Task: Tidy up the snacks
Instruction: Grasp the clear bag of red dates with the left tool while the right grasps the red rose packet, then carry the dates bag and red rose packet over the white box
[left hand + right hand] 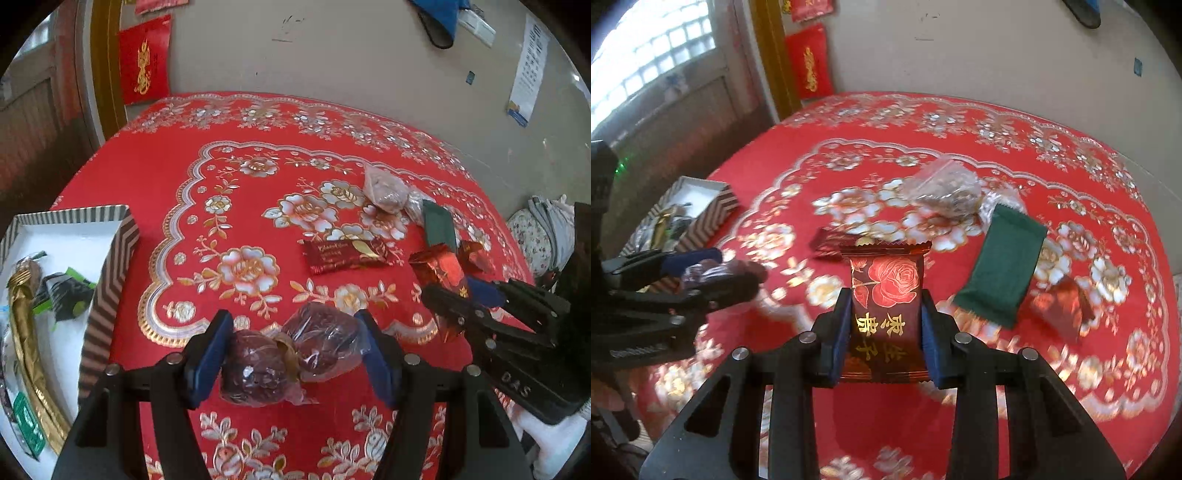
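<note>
Dark red dates in clear wrap clamped in left gripper above red flowered desk, right gripper gripping rose-printed dark red packet, green packet far right, striped box with snacks at left

Two grippers, six loose snacks, one box

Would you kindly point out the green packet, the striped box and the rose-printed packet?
green packet [1001,266], right wrist view, middle of its face.
striped box [110,273], left wrist view, its zigzag side wall.
rose-printed packet [886,295], right wrist view, below the rose.
</note>
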